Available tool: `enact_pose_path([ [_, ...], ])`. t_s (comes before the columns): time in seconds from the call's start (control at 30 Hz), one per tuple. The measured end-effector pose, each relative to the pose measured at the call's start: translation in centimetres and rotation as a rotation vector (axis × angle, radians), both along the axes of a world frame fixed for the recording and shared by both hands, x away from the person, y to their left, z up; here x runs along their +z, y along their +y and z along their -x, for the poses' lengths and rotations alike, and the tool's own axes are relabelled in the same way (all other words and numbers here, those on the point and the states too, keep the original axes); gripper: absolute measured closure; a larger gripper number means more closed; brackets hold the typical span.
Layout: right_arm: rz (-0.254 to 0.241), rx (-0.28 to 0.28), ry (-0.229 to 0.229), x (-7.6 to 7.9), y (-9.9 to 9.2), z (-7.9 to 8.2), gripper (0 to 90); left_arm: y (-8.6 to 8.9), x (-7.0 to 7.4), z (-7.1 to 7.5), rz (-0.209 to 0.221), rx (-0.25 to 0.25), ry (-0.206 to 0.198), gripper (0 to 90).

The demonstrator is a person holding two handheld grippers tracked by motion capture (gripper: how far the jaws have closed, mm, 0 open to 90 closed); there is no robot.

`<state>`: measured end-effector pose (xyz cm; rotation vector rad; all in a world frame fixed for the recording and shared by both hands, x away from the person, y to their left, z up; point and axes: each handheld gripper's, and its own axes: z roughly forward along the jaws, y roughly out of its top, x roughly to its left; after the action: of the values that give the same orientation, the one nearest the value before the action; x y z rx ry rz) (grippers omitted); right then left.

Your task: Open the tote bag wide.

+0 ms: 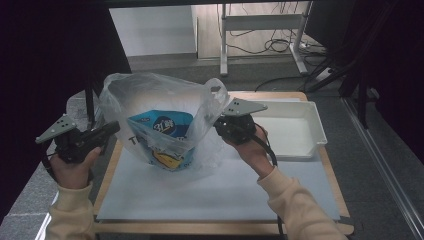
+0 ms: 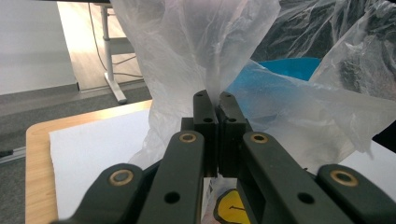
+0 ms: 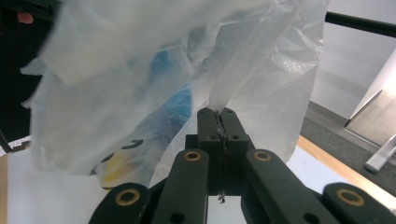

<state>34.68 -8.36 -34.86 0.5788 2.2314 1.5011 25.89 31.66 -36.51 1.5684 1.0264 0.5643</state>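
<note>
**Plastic bag held at both edges, packet inside**

Setting: a wooden table (image 1: 320, 165) covered by a white sheet (image 1: 215, 192), standing on grey carpet in a room with desk legs and loose cables at the far side. A white tray (image 1: 315, 131) sits on the table's far right part.

Nearest the camera, the person's forearms enter from the bottom edge in pale sleeves. The left gripper (image 1: 111, 128) is held off the table's left edge and points right toward the bag; the right gripper (image 1: 218, 121) is held over the table in front of the tray and points left toward it. The clear plastic bag (image 1: 160, 105) stands between them on the sheet, its mouth upward, so each hand has its own side of the rim and neither is markedly nearer.

Left gripper view: jaws clenched together on a gathered fold of the bag's film (image 2: 212, 79), which rises straight out of the pads.

Right gripper view: jaws likewise pressed tight on a pinch of film (image 3: 224, 93), the pads meeting with plastic between them.

Inside the bag, a blue and white packet (image 1: 162, 131) with yellow at its lower end leans upright-to-tilted, resting at the bottom.

Judgement: with opposite rim edges gripped, the coming move turns on drawing the hands apart or lifting evenly; an uneven pull could tip the packet.
</note>
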Motion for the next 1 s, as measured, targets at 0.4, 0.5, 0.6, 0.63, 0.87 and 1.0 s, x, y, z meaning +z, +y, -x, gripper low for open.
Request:
enact_pose_path([
  [0.4,-0.008,-0.017,0.042,-2.2,-0.9,-0.2,88.8,0.1,-0.7,0.6,-0.010,0.001,0.020,89.0],
  [0.5,-0.009,-0.017,0.049,-2.8,-1.0,-0.2,88.8,0.0,-1.0,0.7,-0.013,0.001,0.030,88.9],
  [0.6,-0.009,-0.019,0.056,-3.3,-1.1,-0.3,88.8,0.0,-1.4,0.7,-0.016,0.002,0.042,88.9],
  [0.63,-0.009,-0.018,0.062,-3.5,-1.1,-0.4,88.8,0.0,-1.5,0.7,-0.016,0.002,0.047,88.9],
  [0.87,0.001,-0.023,0.078,-4.4,-1.2,-0.6,88.8,-0.1,-2.3,0.2,-0.018,0.003,0.074,88.9],
  [1.0,0.011,-0.027,0.089,-4.8,-0.9,-1.0,88.8,0.0,-2.8,-0.2,-0.011,0.002,0.093,88.9],
])
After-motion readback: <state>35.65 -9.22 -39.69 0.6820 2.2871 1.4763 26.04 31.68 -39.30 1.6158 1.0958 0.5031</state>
